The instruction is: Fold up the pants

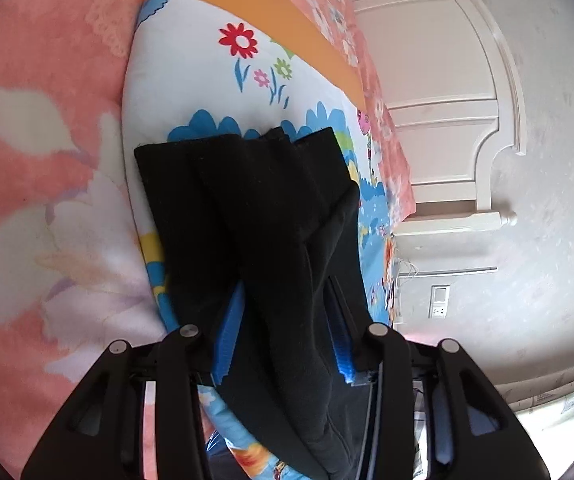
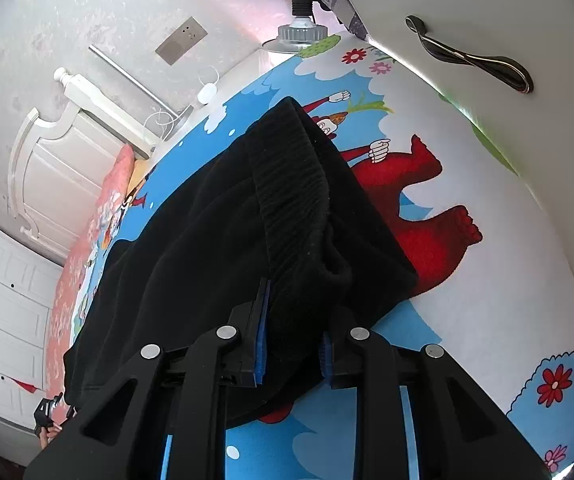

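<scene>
Black pants (image 1: 255, 208) lie on a cartoon-print sheet (image 1: 215, 80) on a bed. My left gripper (image 1: 283, 320) is shut on the pants, with black cloth bunched between its blue pads (image 1: 229, 332); the leg ends spread out ahead of it. In the right wrist view the ribbed waistband (image 2: 291, 184) of the pants (image 2: 191, 248) runs away from my right gripper (image 2: 293, 328), which is shut on the cloth near the waistband. The fingertips of both grippers are partly hidden by cloth.
A pink floral blanket (image 1: 39, 152) lies left of the sheet, with an orange band (image 1: 271, 12) beyond. A white headboard (image 1: 447, 112) and wall stand to the right. A lamp (image 2: 301, 28), a white door with a handle (image 2: 471, 56) and white drawers (image 2: 3, 312) surround the bed.
</scene>
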